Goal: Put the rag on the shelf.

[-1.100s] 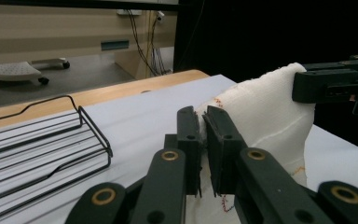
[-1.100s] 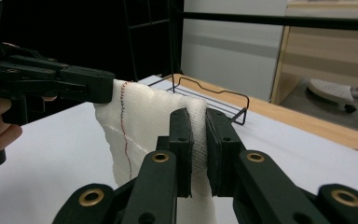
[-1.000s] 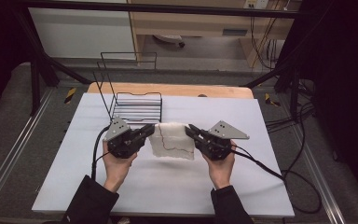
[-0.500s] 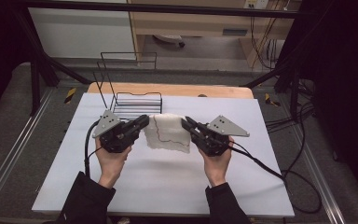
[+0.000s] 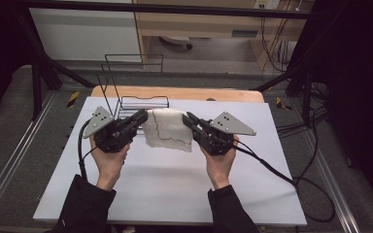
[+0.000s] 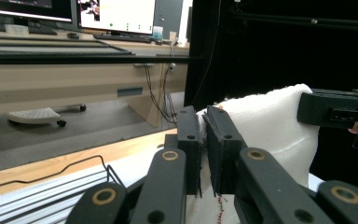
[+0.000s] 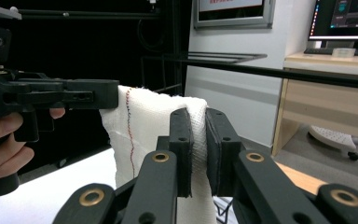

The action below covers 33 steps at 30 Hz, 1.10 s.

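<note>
White cloth (image 5: 167,130) held up off the white table (image 5: 165,189), stretched between both grippers, lower edge hanging free above the tabletop. Red stitched line down its face, clearest in high view and right gripper view (image 7: 135,135).

Left gripper (image 5: 138,118) clamped on the cloth's left top edge; left gripper view shows the jaws nearly together with a fold of cloth (image 6: 270,126) pinched between them (only a sliver of red-green thread visible low down there). Right gripper (image 5: 188,119) clamped on the right top edge; right gripper view shows the fabric squeezed between its two pads, plus the other gripper (image 7: 51,100) and fingers (image 7: 4,144) holding the far corner.

High view alone gives the layout: both hands low on the table, sleeves dark, cables trailing off each side.

Black wire rack (image 5: 128,87) standing on the table just behind the left gripper, nothing seen in it; cloth near it, contact unclear. Wooden board (image 5: 213,93) along the table's far edge.

Gripper views add background: desk, monitors, wheeled base on floor.
</note>
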Each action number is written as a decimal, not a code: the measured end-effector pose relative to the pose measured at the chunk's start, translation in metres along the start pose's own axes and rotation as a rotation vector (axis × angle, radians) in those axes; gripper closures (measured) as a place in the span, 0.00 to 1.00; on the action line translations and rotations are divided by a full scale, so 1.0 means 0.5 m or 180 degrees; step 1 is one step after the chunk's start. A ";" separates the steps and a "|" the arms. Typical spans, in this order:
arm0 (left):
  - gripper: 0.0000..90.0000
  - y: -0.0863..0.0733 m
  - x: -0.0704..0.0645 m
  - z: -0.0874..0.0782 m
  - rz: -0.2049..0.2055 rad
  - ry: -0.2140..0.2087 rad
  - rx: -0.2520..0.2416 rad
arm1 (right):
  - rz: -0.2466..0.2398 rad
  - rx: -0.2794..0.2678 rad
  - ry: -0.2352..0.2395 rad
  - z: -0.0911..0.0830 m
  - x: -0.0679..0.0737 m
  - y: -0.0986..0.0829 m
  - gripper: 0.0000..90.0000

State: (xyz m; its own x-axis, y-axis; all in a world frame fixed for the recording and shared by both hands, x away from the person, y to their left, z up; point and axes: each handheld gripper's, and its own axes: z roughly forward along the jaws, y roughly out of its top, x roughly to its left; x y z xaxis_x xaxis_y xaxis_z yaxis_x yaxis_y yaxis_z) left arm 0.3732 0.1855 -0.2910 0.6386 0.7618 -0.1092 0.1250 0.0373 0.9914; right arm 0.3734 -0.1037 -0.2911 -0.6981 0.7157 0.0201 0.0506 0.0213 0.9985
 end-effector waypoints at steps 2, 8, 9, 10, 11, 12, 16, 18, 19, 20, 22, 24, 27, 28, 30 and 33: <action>0.94 0.004 0.002 -0.003 0.0006 0.0019 -0.0029 | -0.0014 -0.0024 -0.0004 0.005 0.003 0.006 0.91; 0.94 0.018 0.010 -0.012 0.0009 0.0045 -0.0142 | -0.0020 -0.0101 0.0001 0.018 0.009 0.021 0.91; 0.94 0.020 0.012 -0.013 0.0005 0.0053 -0.0159 | -0.0037 -0.0111 0.0005 0.020 0.009 0.024 0.91; 0.94 0.023 0.014 -0.014 0.0001 0.0056 -0.0170 | -0.0043 -0.0120 0.0007 0.022 0.010 0.026 0.91; 0.94 0.025 0.016 -0.015 -0.0007 0.0062 -0.0184 | -0.0050 -0.0132 0.0011 0.024 0.011 0.029 0.91; 0.94 0.028 0.017 -0.015 -0.0012 0.0066 -0.0194 | -0.0052 -0.0145 0.0019 0.026 0.013 0.032 0.91; 0.94 0.039 0.023 -0.019 -0.0012 0.0093 -0.0241 | -0.0076 -0.0190 0.0024 0.034 0.017 0.042 0.91; 0.94 0.045 0.027 -0.019 -0.0013 0.0109 -0.0254 | -0.0077 -0.0204 0.0023 0.038 0.019 0.047 0.91; 0.94 0.047 0.029 -0.019 -0.0005 0.0115 -0.0256 | -0.0075 -0.0213 0.0022 0.041 0.019 0.049 0.91; 0.94 0.050 0.030 -0.018 -0.0004 0.0122 -0.0261 | -0.0065 -0.0223 0.0028 0.043 0.020 0.052 0.91; 0.94 0.057 0.034 -0.018 0.0007 0.0129 -0.0271 | -0.0064 -0.0228 0.0023 0.047 0.020 0.056 0.91; 0.94 0.063 0.037 -0.019 0.0006 0.0139 -0.0297 | -0.0082 -0.0241 0.0020 0.052 0.020 0.060 0.91; 0.94 0.072 0.043 -0.018 0.0000 0.0156 -0.0310 | -0.0080 -0.0269 0.0012 0.060 0.021 0.067 0.91; 0.94 0.075 0.045 -0.018 0.0000 0.0159 -0.0315 | -0.0083 -0.0279 0.0016 0.062 0.021 0.070 0.91; 0.94 0.081 0.048 -0.019 -0.0022 0.0172 -0.0345 | -0.0082 -0.0296 0.0009 0.067 0.023 0.075 0.91; 0.94 0.089 0.052 -0.021 0.0014 0.0199 -0.0373 | -0.0118 -0.0315 -0.0002 0.075 0.025 0.084 0.91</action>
State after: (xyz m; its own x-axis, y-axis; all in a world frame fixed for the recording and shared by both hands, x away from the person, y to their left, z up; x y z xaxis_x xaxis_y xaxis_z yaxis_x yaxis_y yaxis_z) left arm 0.3874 0.2135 -0.2492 0.5899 0.8008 -0.1039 0.0304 0.1066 0.9938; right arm 0.3935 -0.0677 -0.2507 -0.6976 0.7163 -0.0169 -0.0461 -0.0212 0.9987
